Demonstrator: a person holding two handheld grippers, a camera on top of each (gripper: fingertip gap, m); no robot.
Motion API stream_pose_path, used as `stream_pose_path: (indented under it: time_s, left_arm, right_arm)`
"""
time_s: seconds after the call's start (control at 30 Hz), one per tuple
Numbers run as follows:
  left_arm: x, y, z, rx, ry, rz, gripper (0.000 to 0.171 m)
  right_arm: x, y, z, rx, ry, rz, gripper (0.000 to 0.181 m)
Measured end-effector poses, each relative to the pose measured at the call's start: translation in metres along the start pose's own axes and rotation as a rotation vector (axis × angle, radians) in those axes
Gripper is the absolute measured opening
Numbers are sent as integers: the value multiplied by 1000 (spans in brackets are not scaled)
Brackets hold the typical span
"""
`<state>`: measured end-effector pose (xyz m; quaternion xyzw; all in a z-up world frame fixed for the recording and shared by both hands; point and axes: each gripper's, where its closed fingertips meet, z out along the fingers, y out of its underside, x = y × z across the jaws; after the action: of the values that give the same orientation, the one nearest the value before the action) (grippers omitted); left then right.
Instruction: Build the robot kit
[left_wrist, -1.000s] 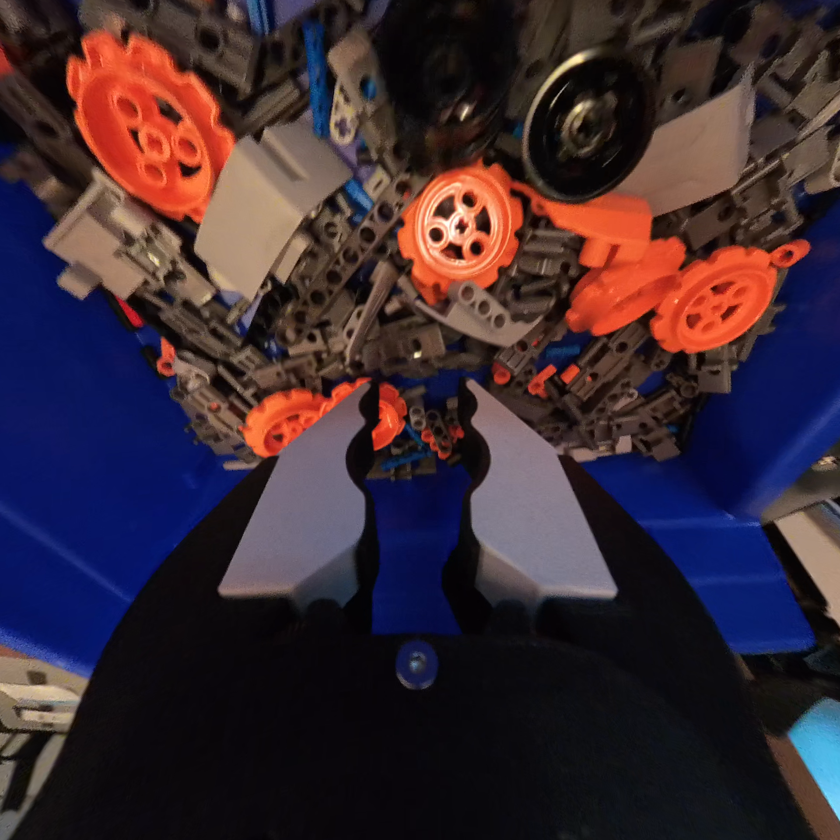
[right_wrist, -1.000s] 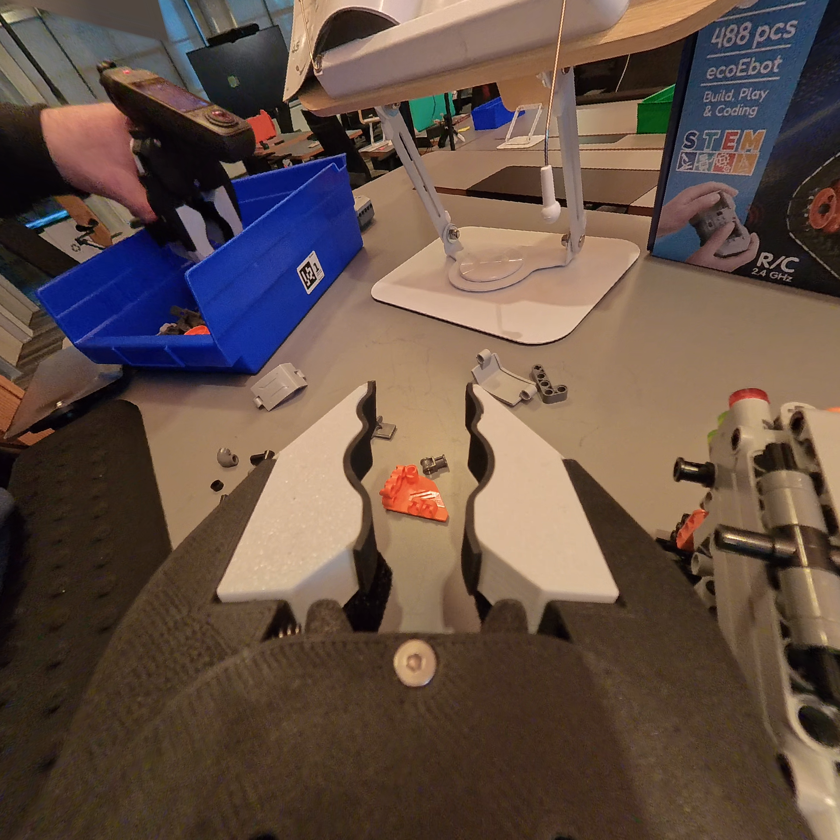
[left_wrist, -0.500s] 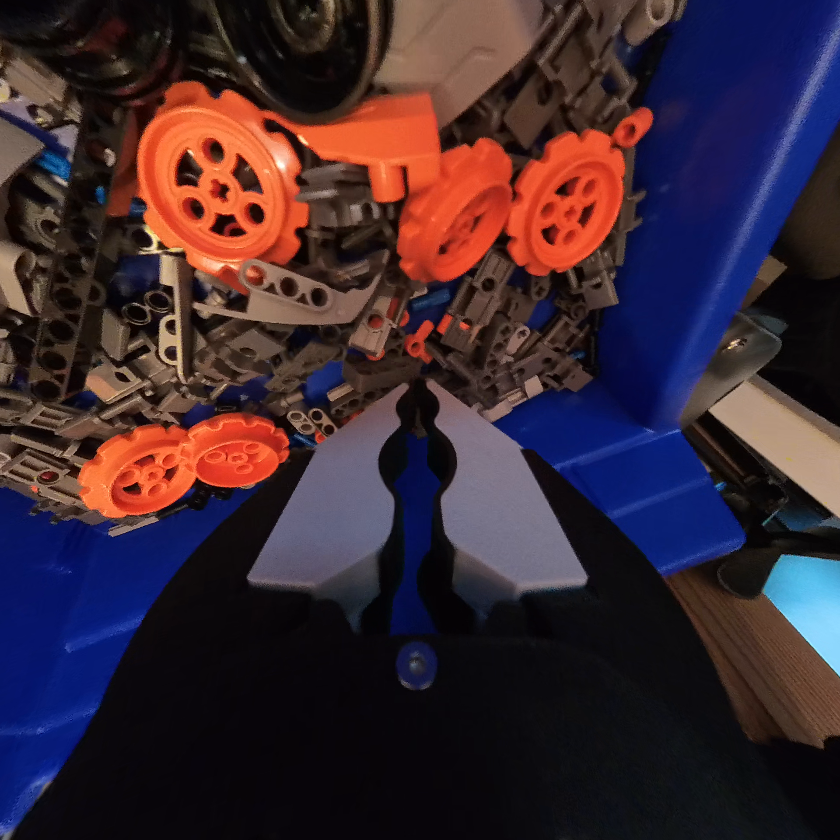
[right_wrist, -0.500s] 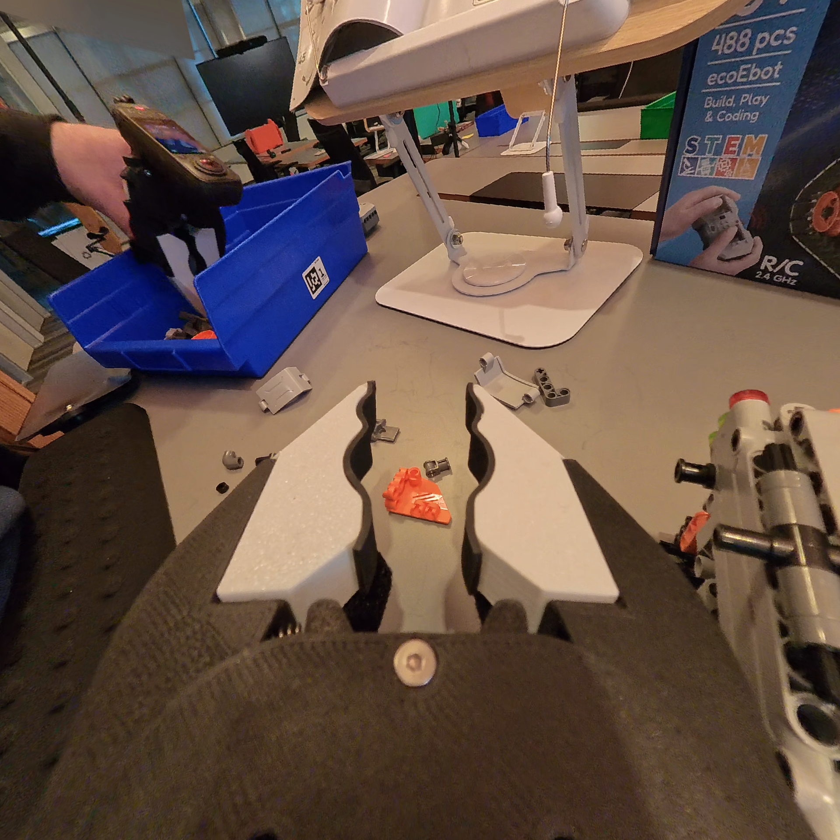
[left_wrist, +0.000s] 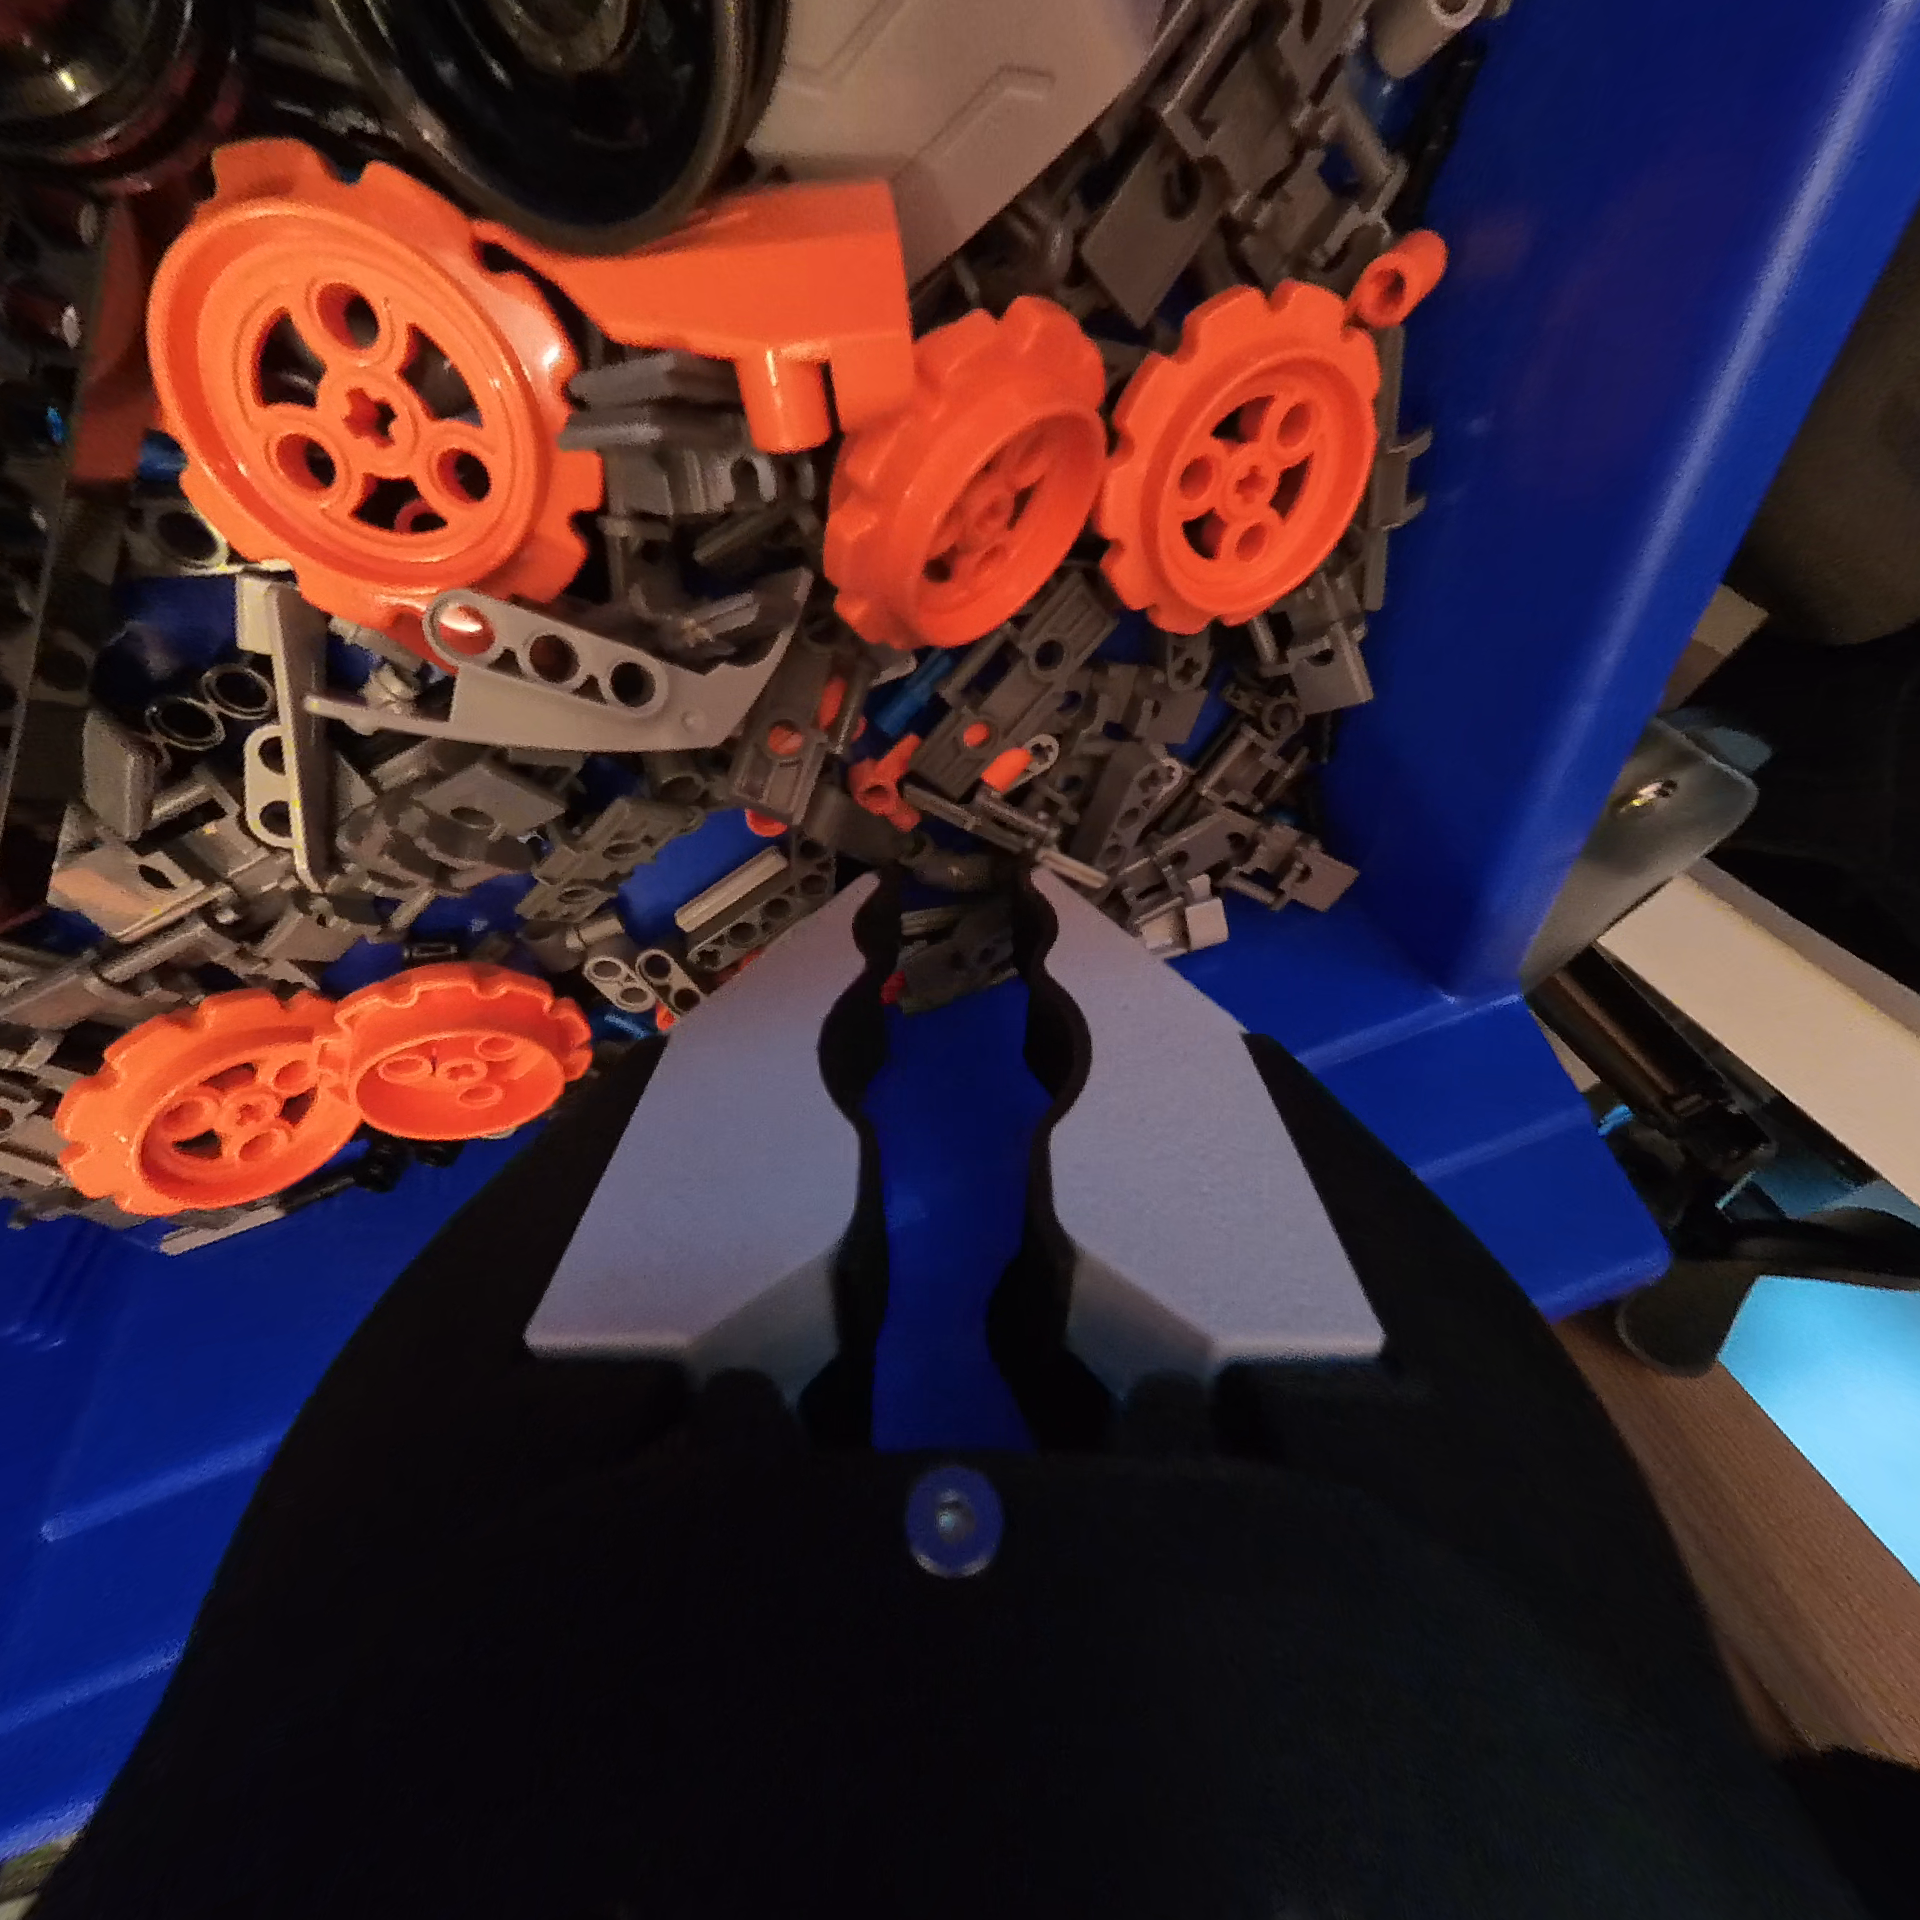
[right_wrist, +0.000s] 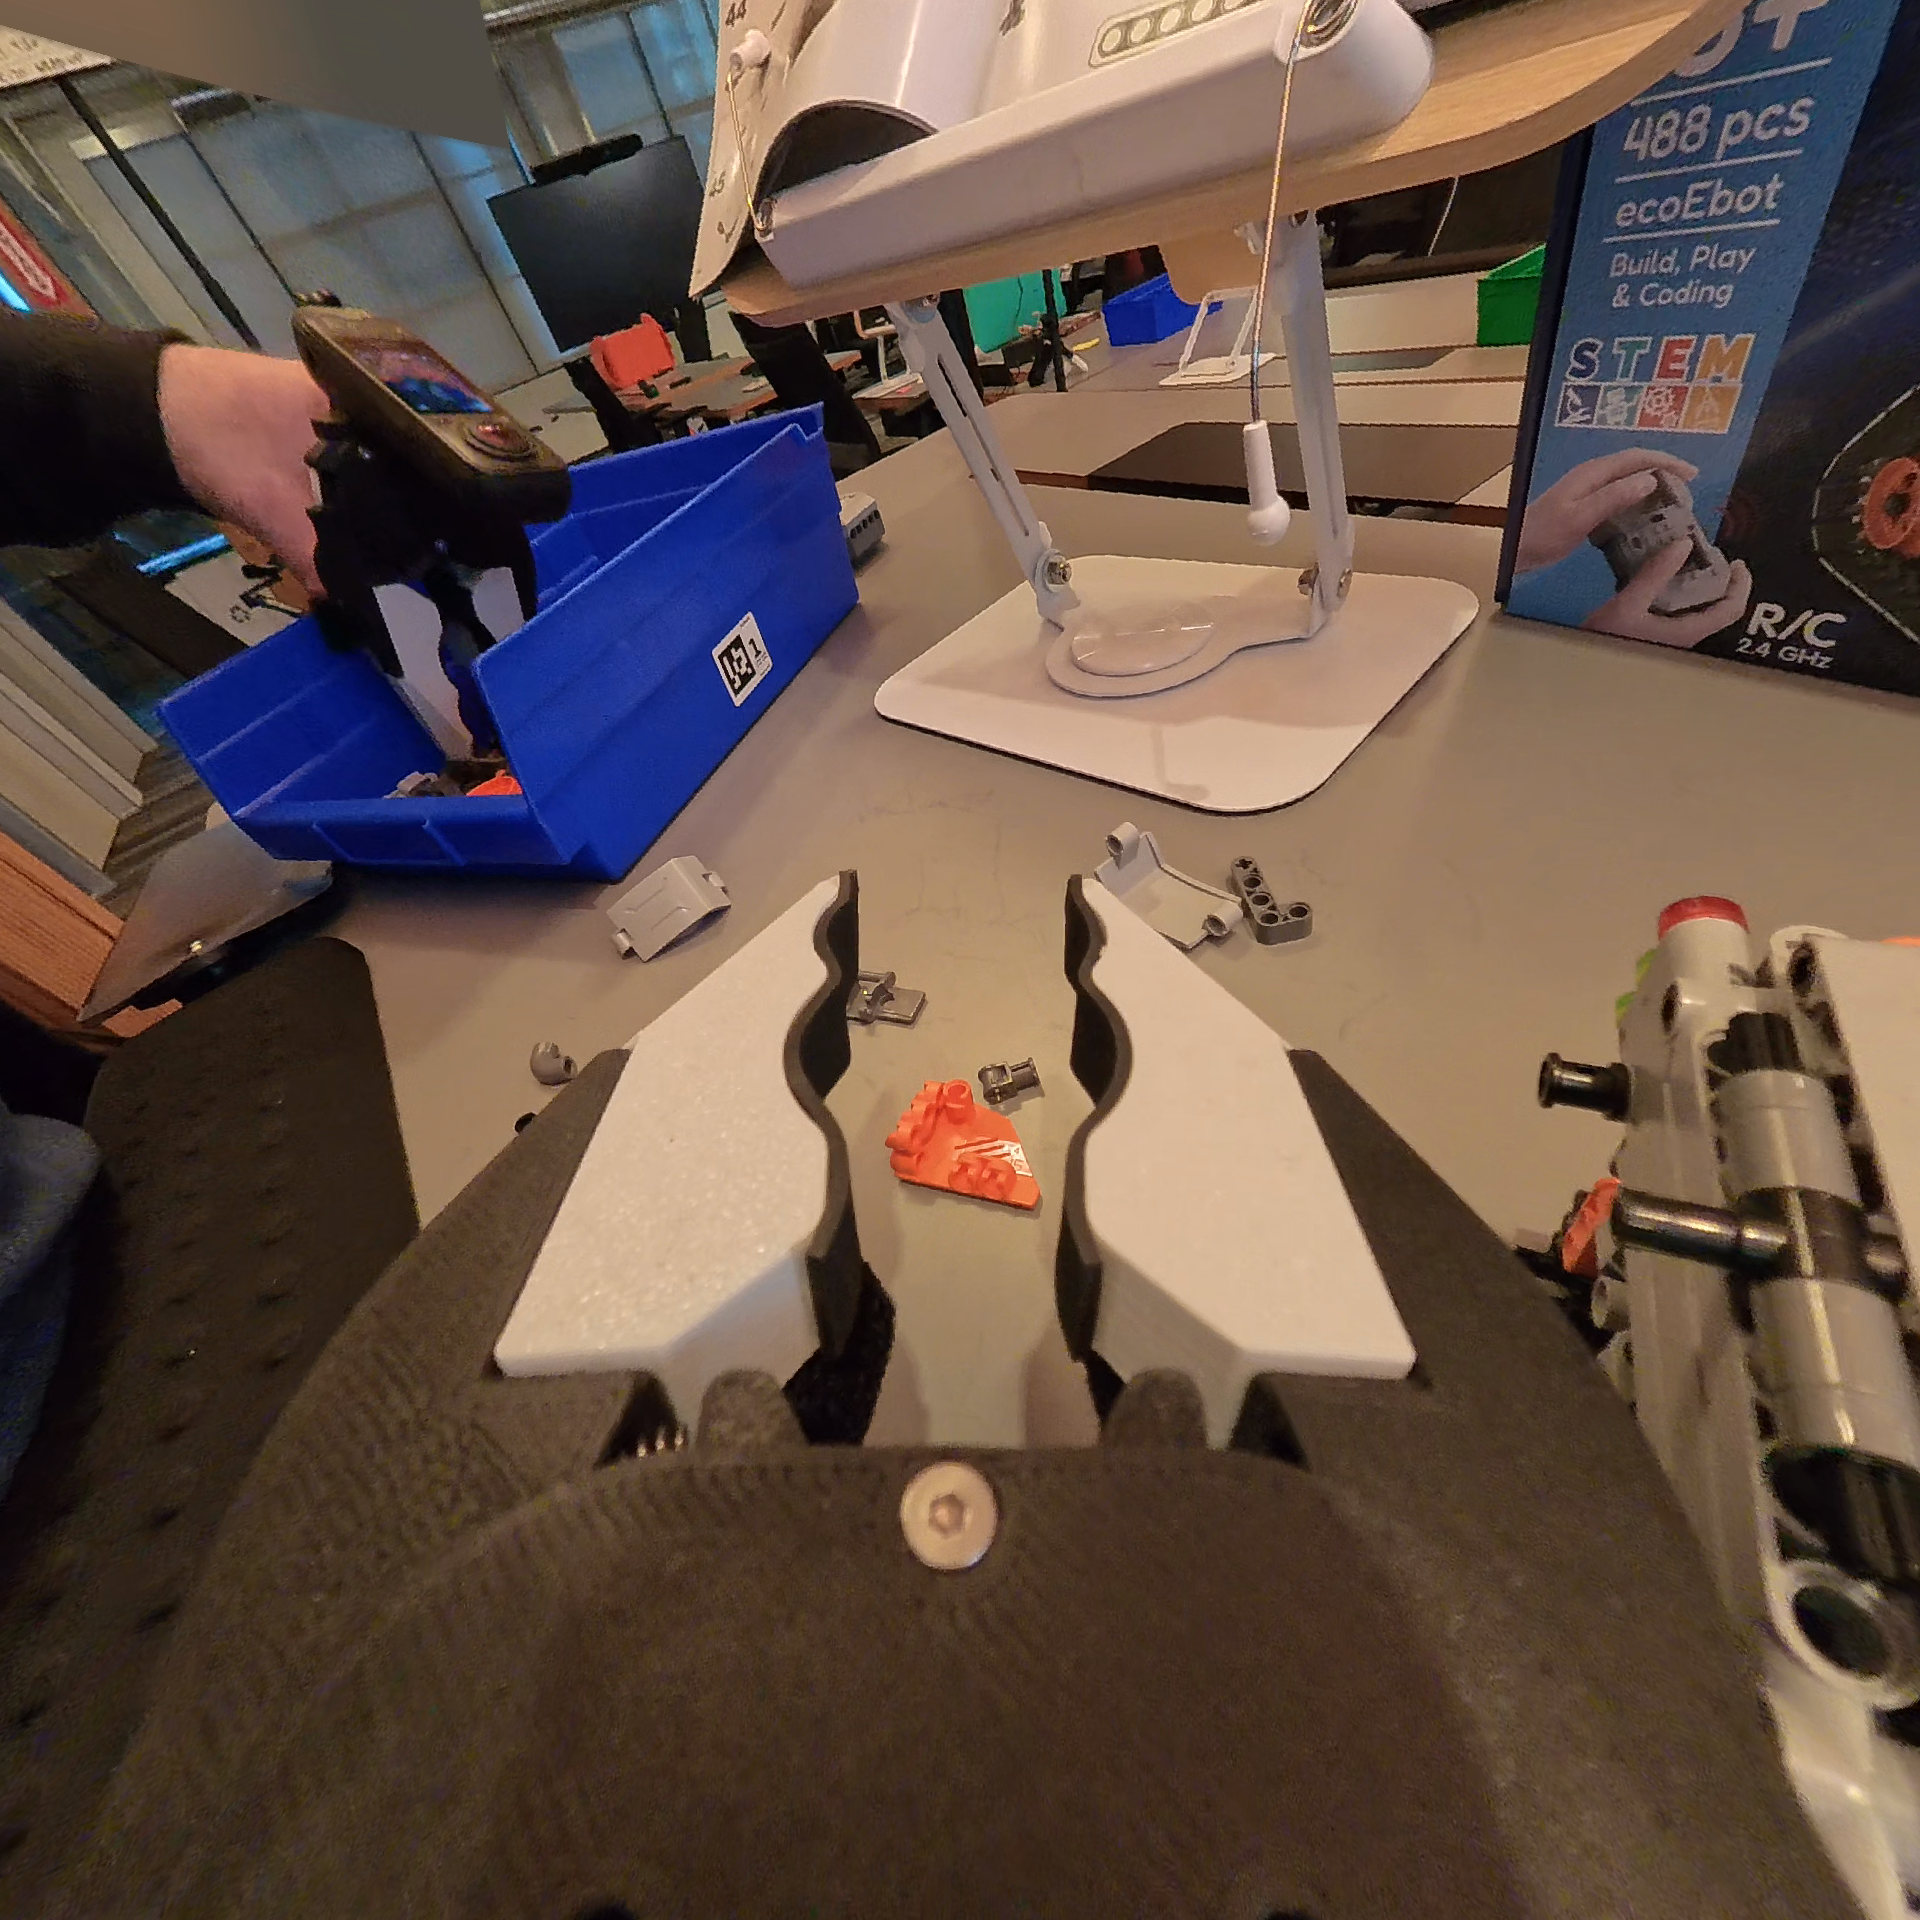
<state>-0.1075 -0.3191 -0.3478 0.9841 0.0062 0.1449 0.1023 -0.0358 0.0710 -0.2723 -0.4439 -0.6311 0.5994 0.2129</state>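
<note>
left gripper (left_wrist: 956, 899) was wide open 1.0 s ago over the middle of the parts pile, swung toward the right wall of the blue bin (left_wrist: 1538, 623) and nearly shut by 0.5 s ago, now partly reopened with a small dark grey piece (left_wrist: 951, 940) between its tips. right wrist view drifted slightly; bin and left gripper sit lower in frame.

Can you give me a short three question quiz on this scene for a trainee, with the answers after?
1. True or false: the right gripper hangs open above the grey table.
2. Where are the left gripper fingertips? A) on the white stand B) in the blue bin among loose grey pieces C) on the printed box
3. What colour is the small flat piece lying between the right gripper's fingers?

Key: 1 true. 2 B. 3 orange.
</note>
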Motion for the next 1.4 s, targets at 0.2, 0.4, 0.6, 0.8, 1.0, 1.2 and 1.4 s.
stream_pose_path:
  time_s: [0.2,0.4,0.6,0.8,1.0,1.2,1.4]
  left_arm:
    - [-2,-2,2,39,-17,-43,23]
    - [-3,-3,1,64,-38,-68,17]
    - [-4,-2,-1,93,-47,-78,12]
    - [0,-4,-1,115,-50,-70,14]
    - [3,-5,2,78,-25,-100,23]
    - [3,-9,0,133,29,-164,17]
    - [3,-10,-1,144,33,-165,6]
  right_arm:
    - [0,-2,-1,10,-2,2,37]
    - [0,-3,-2,16,-2,3,37]
    - [0,-3,-2,19,-4,3,37]
    - [-1,-3,-2,19,-8,3,37]
    - [-1,-4,-3,23,-8,2,37]
    - [-1,-5,-3,28,-9,4,37]
    - [-1,-5,-3,29,-10,6,37]
